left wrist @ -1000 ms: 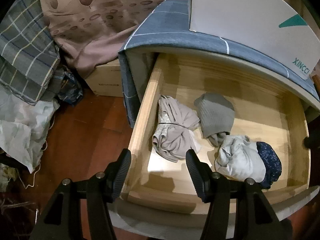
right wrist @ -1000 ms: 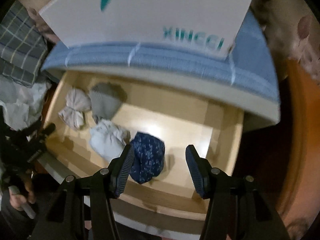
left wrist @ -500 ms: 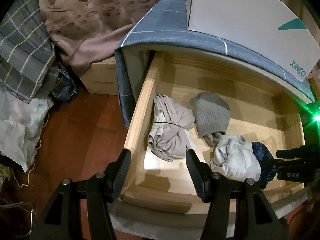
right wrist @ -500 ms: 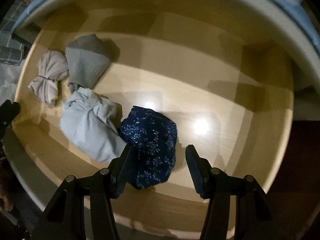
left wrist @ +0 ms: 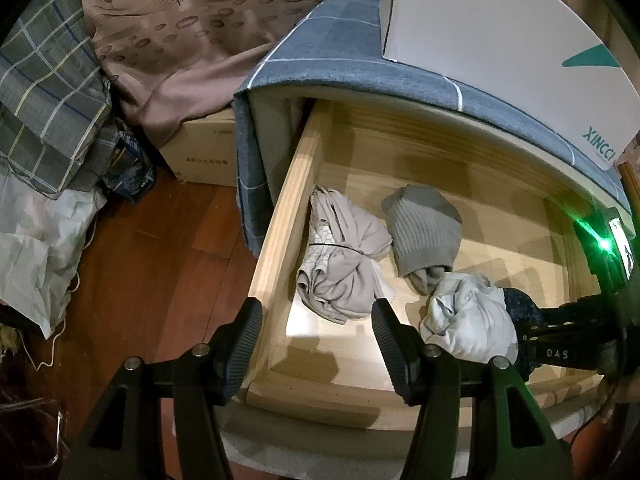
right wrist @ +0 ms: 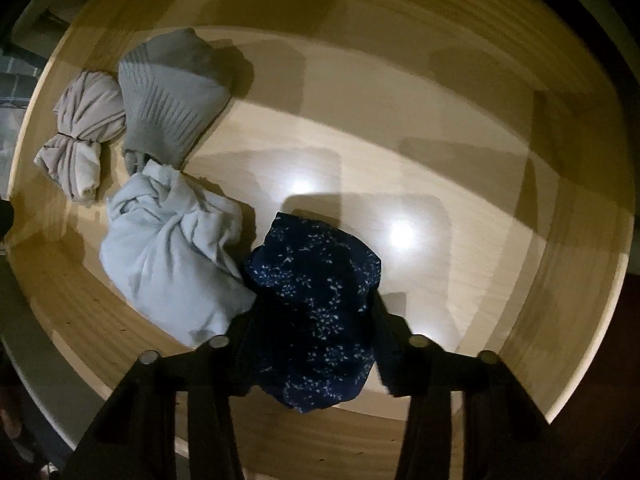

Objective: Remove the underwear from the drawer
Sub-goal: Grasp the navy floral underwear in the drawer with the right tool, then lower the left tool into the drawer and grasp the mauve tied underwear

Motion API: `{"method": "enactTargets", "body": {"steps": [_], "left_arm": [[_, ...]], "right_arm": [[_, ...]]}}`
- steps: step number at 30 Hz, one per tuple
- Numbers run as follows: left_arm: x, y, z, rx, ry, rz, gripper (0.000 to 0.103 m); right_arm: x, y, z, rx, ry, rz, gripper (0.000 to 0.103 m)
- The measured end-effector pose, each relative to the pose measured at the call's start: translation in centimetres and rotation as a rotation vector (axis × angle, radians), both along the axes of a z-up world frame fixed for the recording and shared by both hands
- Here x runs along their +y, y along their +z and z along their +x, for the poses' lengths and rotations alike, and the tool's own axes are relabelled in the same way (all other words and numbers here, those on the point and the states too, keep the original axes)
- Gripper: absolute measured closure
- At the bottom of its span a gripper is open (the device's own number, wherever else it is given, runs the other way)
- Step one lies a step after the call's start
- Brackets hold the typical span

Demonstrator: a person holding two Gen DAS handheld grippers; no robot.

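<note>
The wooden drawer [left wrist: 288, 216] stands pulled out, with several rolled garments inside. A navy underwear bundle with white flecks [right wrist: 316, 296] lies near the front wall, and in the left wrist view it shows as a dark edge [left wrist: 520, 304]. My right gripper [right wrist: 312, 320] points straight down over it. Its jaws are closing, the bundle fills the gap, and both pads touch the fabric. Beside it lie a pale blue bundle [right wrist: 172, 248], a grey ribbed piece [right wrist: 172, 96] and a beige tied bundle [right wrist: 84, 128]. My left gripper [left wrist: 316, 344] hangs open and empty above the drawer's front left corner.
A white box [left wrist: 500, 40] sits on the blue checked cloth [left wrist: 360, 48] that covers the cabinet top. Left of the cabinet are a cardboard box [left wrist: 200, 152], heaped clothes [left wrist: 44, 100] and a plastic bag [left wrist: 36, 248] on the wooden floor [left wrist: 152, 264].
My right gripper has come down into the drawer over the navy bundle, and its fingers have narrowed onto it. The left gripper has stayed where it was.
</note>
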State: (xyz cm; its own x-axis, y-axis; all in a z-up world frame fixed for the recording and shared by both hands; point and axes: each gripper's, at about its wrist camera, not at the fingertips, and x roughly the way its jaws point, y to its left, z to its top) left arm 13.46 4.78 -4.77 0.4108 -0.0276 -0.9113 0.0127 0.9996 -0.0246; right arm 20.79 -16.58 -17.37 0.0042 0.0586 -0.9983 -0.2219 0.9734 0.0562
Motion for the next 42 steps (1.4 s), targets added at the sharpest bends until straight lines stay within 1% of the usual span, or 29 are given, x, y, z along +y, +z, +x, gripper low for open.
{"method": "enactTargets", "body": {"steps": [3, 5, 8, 11, 16, 17, 20, 22, 25, 28, 32, 33, 34, 36, 39, 41, 42], "left_arm": [[0.0, 0.0, 0.0, -0.001, 0.001, 0.001, 0.045], [0.0, 0.0, 0.0, 0.002, 0.001, 0.002, 0.045], [0.1, 0.0, 0.1, 0.002, 0.001, 0.001, 0.045], [0.1, 0.0, 0.1, 0.004, 0.001, 0.0, 0.045], [0.3, -0.3, 0.2, 0.028, -0.009, -0.012, 0.045], [0.3, -0.3, 0.2, 0.034, -0.014, -0.016, 0.045], [0.3, -0.6, 0.3, 0.053, -0.032, -0.039, 0.045], [0.1, -0.8, 0.6, 0.081, -0.062, -0.054, 0.045], [0.0, -0.8, 1.0, 0.104, -0.082, -0.046, 0.045], [0.0, -0.3, 2.0, 0.134, -0.107, -0.08, 0.045], [0.1, 0.8, 4.0, 0.142, -0.102, -0.117, 0.045], [0.1, 1.0, 4.5, 0.143, -0.1, -0.118, 0.045], [-0.1, 1.0, 5.0, 0.151, -0.105, -0.117, 0.045], [-0.5, 0.6, 5.7, 0.172, -0.121, -0.115, 0.045], [-1.5, -0.2, 6.5, 0.187, -0.149, -0.081, 0.045], [-1.8, -0.8, 7.0, 0.2, -0.153, -0.059, 0.045], [-2.1, -1.3, 7.3, 0.212, -0.153, -0.045, 0.045]], "right_arm": [[-0.2, -0.1, -0.2, -0.005, -0.001, -0.005, 0.072], [-0.9, -0.1, -0.4, -0.012, -0.002, -0.026, 0.073], [-2.2, -0.2, -1.0, -0.024, -0.012, -0.066, 0.074], [-4.2, -0.4, -1.4, -0.026, -0.045, -0.096, 0.074], [-6.8, -0.7, -2.1, -0.021, -0.094, -0.126, 0.074], [-7.1, -0.8, -2.3, -0.02, -0.102, -0.133, 0.076], [-7.0, -0.9, -2.7, -0.027, -0.091, -0.172, 0.077], [-6.9, -1.0, -3.0, -0.031, -0.1, -0.181, 0.077], [-6.8, -1.1, -3.5, -0.041, -0.104, -0.18, 0.077], [-7.1, -1.3, -4.3, -0.058, -0.103, -0.182, 0.076], [-6.7, -1.4, -5.0, -0.065, -0.106, -0.181, 0.076], [-6.6, -1.5, -5.1, -0.067, -0.108, -0.18, 0.076], [-6.2, -0.7, -5.0, -0.068, -0.109, -0.18, 0.076], [-6.2, -0.7, -5.1, -0.069, -0.109, -0.179, 0.076], [-6.0, -0.7, -4.9, -0.071, -0.109, -0.177, 0.075], [-7.3, 0.0, -4.5, -0.071, -0.107, -0.175, 0.075], [-7.3, 0.0, -4.5, -0.072, -0.108, -0.174, 0.075]]}}
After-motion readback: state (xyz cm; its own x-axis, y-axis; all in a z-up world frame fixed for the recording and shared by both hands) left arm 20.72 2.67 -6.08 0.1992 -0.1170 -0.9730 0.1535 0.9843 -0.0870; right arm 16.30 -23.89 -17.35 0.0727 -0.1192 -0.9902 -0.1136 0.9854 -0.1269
